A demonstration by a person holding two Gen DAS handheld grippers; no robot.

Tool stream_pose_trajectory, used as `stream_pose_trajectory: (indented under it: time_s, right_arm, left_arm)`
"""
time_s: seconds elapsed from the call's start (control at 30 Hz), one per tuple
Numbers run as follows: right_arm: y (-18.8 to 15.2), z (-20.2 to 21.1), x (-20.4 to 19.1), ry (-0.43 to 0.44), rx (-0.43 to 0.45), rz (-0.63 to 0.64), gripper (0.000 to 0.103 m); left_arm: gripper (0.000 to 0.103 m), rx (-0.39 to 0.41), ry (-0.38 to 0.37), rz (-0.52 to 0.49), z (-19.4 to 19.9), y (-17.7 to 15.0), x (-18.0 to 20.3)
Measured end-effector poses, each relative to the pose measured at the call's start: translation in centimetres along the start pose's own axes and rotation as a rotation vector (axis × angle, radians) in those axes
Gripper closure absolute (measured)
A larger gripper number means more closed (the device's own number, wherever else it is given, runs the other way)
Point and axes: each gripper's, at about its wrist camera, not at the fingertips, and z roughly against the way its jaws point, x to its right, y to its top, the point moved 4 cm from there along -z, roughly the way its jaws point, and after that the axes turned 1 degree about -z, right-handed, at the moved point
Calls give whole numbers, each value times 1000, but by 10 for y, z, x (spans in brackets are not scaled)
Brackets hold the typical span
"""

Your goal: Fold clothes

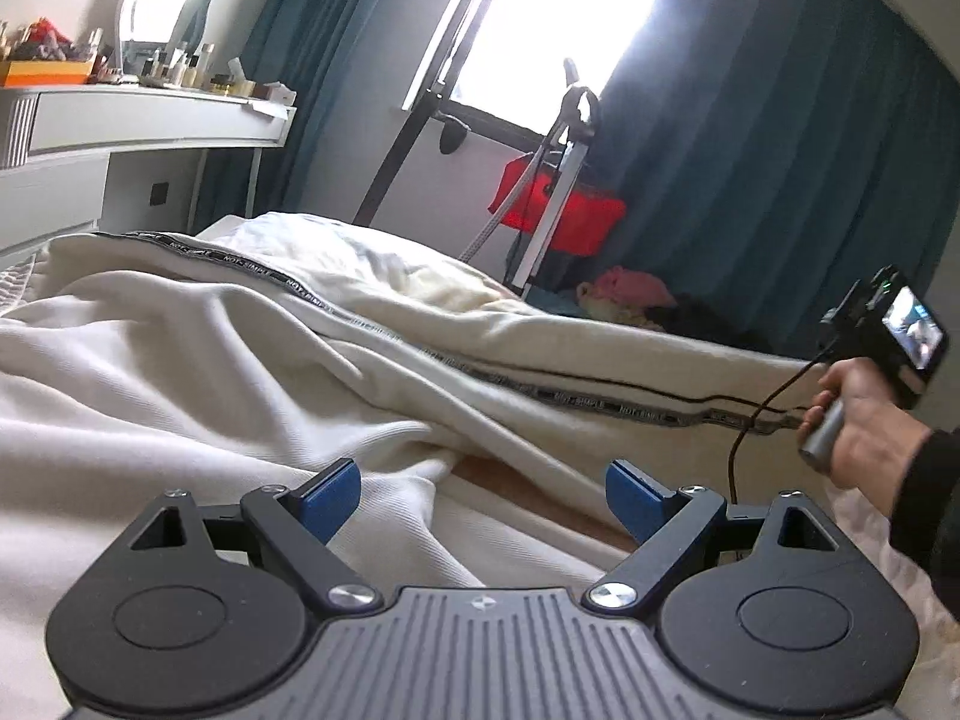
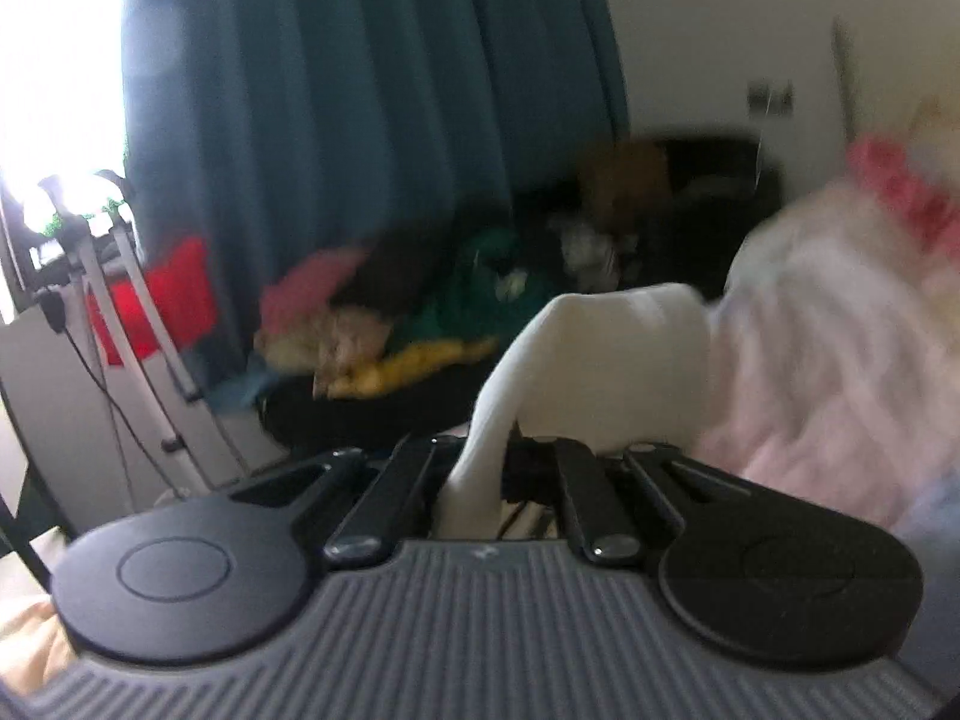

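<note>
A cream garment (image 1: 252, 348) with a black lettered stripe (image 1: 384, 324) lies crumpled across the bed. My left gripper (image 1: 483, 495) is open and empty, its blue pads (image 1: 333, 498) just above a fold of the cloth. In the left wrist view a hand holds the right gripper's handle (image 1: 831, 426) at the right, over the stripe's far end. In the right wrist view my right gripper (image 2: 507, 468) is shut on a strip of the cream garment (image 2: 594, 354), which rises from between the fingers. That view is blurred.
A white dresser (image 1: 144, 132) with bottles stands at the far left. Teal curtains (image 1: 750, 138) hang behind. A metal stand with a red bag (image 1: 558, 204) is beside the bed. A heap of coloured clothes (image 2: 384, 330) lies beyond. A pink-white bundle (image 2: 840, 312) is at the right.
</note>
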Motion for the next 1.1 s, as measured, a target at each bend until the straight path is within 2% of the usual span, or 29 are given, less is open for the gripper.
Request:
stream_pose_trajectory:
  time_s: [0.13, 0.27, 0.33, 0.4, 0.43, 0.47, 0.5, 0.63, 0.77, 0.93, 1.03, 1.1]
  right_arm:
    - [-15, -48, -11, 22, -49, 52, 96]
    - [-21, -63, -3, 170, -166, 31, 92]
    - [-16, -61, 6, 218, -239, -2, 83]
    - [-11, -45, 14, 277, -276, -64, 61]
    - [-8, -34, 18, 311, -282, -92, 55]
    - [-3, -22, 24, 344, -273, -103, 41]
    - [1, -10, 30, 371, -261, -107, 33]
    - [9, 36, 73, 413, -210, -82, 32]
    - [-15, 56, 123, 392, -280, -134, 31]
    - [-60, 29, 166, 350, -397, -338, 36]
    - [-71, 10, 166, 339, -373, -407, 37]
    - [-71, -7, 163, 345, -352, -461, 46]
  left_arm:
    - [13, -32, 21, -28, -25, -8, -2]
    - [13, -64, 31, -42, -41, -16, -3]
    - [13, -67, 34, -55, -43, -17, -2]
    - [13, -65, 33, -68, -44, -16, -1]
    - [13, -67, 32, -72, -43, -16, 1]
    - [13, -69, 30, -75, -42, -16, 2]
    - [13, -72, 27, -72, -41, -17, 2]
    - [13, -73, 18, -69, -32, -17, 9]
    - [13, -93, 3, -43, -23, -20, 16]
    - [13, -104, -12, -31, -13, -25, 22]
    - [13, -91, -11, -34, -14, -26, 22]
    - [13, -91, -11, -33, -19, -27, 21]
